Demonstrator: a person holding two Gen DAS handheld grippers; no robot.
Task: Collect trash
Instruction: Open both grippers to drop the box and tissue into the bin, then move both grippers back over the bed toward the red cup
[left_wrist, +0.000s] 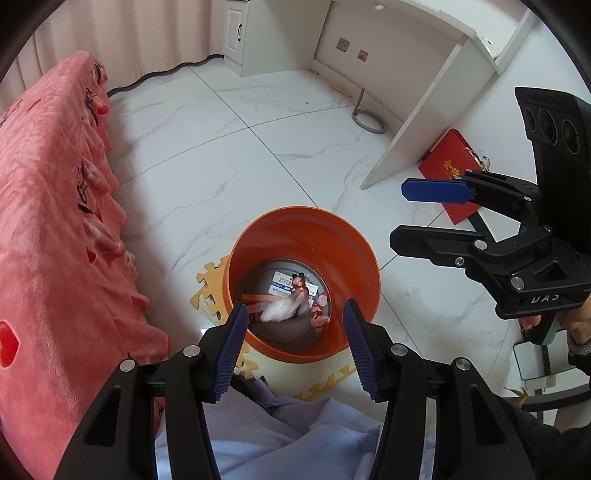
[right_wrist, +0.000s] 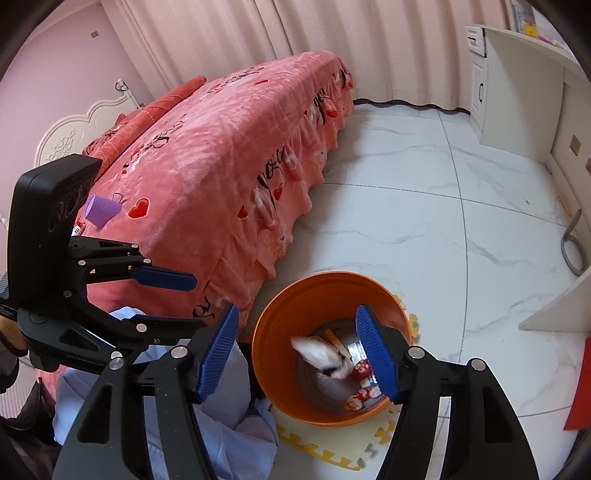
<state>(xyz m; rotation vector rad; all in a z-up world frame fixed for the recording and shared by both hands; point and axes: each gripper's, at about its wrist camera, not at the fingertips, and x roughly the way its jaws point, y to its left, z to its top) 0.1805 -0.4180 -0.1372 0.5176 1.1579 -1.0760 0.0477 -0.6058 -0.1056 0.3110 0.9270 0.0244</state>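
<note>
An orange bin (left_wrist: 303, 240) stands on the floor on a yellow foam mat; it also shows in the right wrist view (right_wrist: 280, 317). Inside lie a crumpled white tissue (left_wrist: 282, 308), a printed card (left_wrist: 282, 284) and red-and-white wrappers (left_wrist: 319, 312). In the right wrist view the tissue (right_wrist: 317, 352) is blurred, inside the bin. My left gripper (left_wrist: 295, 343) is open and empty right above the bin. My right gripper (right_wrist: 299, 354) is open and empty over the bin; it shows in the left wrist view (left_wrist: 400, 214) at the right. A purple cup (right_wrist: 101, 209) lies on the bed.
A pink-covered bed (right_wrist: 207, 155) runs along the left. A white desk panel (left_wrist: 417, 122) and a red booklet (left_wrist: 452, 162) are on the right. A grey hose (left_wrist: 365, 118) lies on the marble floor. Light blue cloth (left_wrist: 280, 435) is below the grippers.
</note>
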